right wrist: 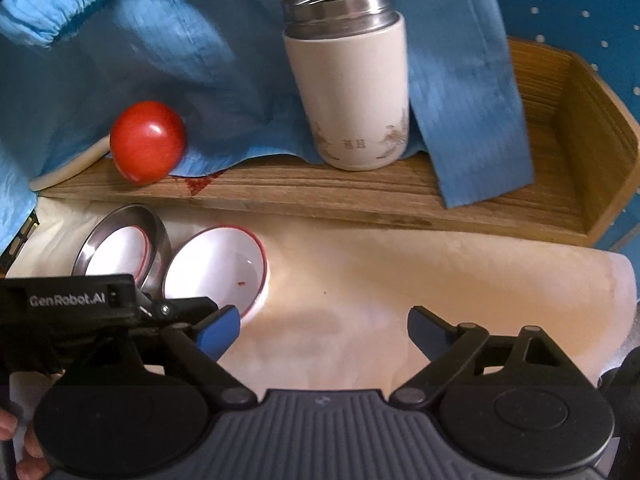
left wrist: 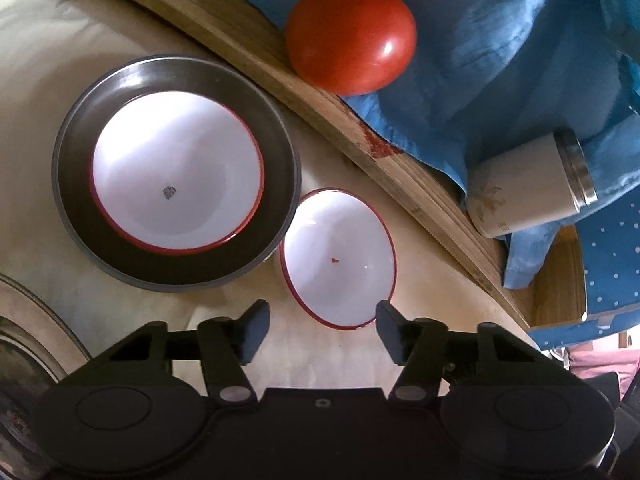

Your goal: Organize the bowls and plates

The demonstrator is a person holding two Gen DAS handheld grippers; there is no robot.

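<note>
A white bowl with a red rim (left wrist: pixel 176 172) sits inside a steel plate (left wrist: pixel 72 200) on the cream table. A second white red-rimmed bowl (left wrist: pixel 340 256) stands on the table just right of the plate, touching or nearly touching it. My left gripper (left wrist: pixel 320 324) is open and empty, with its fingers at the near edge of the loose bowl. In the right wrist view the plate (right wrist: pixel 158 232) and loose bowl (right wrist: pixel 216 268) lie at the left. My right gripper (right wrist: pixel 324 332) is open and empty over bare table, right of the bowl.
A wooden tray (right wrist: pixel 320 196) runs along the back, draped with blue cloth (right wrist: pixel 200 60). On it stand a red ball (right wrist: pixel 148 140) and a white steel-topped flask (right wrist: pixel 352 92). Another steel rim (left wrist: pixel 36 320) shows at the left edge of the left wrist view.
</note>
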